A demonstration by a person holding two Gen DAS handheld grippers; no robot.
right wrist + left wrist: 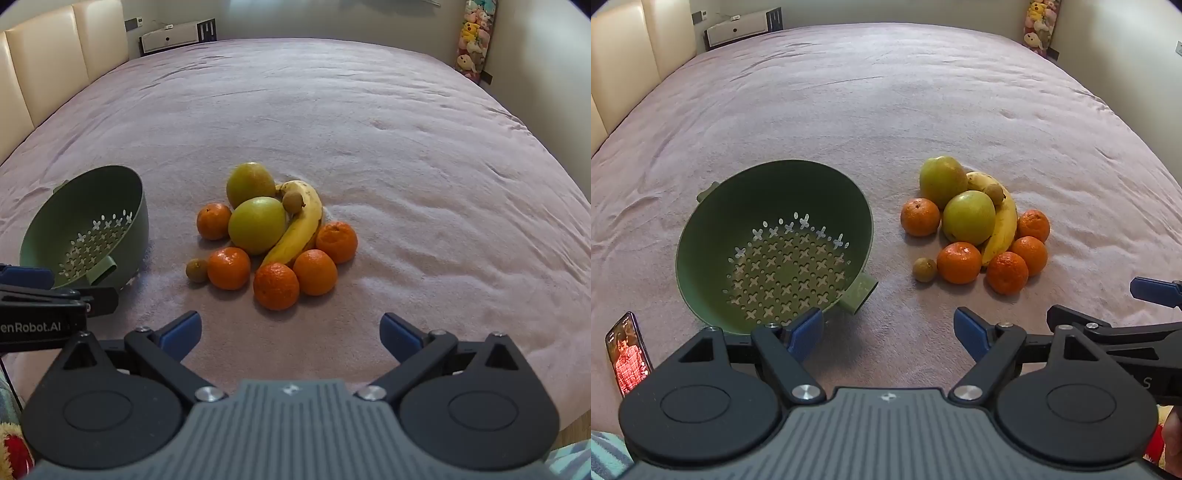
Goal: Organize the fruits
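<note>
Right wrist view: right tool (290, 334) wide and empty over the bed (406, 155), left tool (888, 334) likewise, fruit pile (275, 236) ahead beside empty green colander (138, 206) — best start with nearest tangerine (276, 286), straddle squarely, close gently.

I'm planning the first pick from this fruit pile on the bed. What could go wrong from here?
1. The small brown round fruit is perched on the yellow banana; lifting the banana first would likely tip it off.
2. The five orange tangerines touch each other, so the wide blue fingers may nudge neighbours across the soft mauve bedspread.
3. The green perforated plastic colander sits tilted; dropped fruit may rock it.
</note>
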